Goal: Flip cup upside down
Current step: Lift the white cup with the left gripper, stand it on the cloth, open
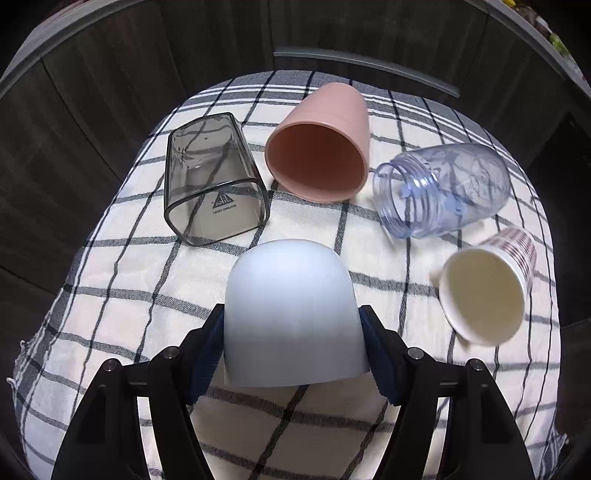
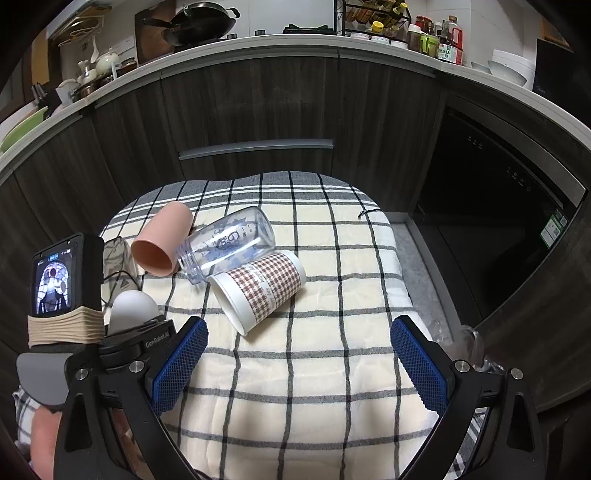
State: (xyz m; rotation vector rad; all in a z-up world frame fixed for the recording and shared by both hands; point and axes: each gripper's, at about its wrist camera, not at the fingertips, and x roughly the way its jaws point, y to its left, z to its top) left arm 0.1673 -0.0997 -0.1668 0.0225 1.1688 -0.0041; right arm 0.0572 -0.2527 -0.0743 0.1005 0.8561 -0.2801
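Checked tablecloth (image 1: 110,295) before dark cabinets: white cup (image 1: 291,314), lower centre, dome-up, clamped by left gripper (image 1: 293,347) for inverted placement; right gripper (image 2: 299,362), lower frame, spread wide and idle; four other cups toppled behind.

Home kitchen, wok (image 2: 201,20) on counter, sauce bottles (image 2: 448,42), dark cabinets (image 2: 255,103)
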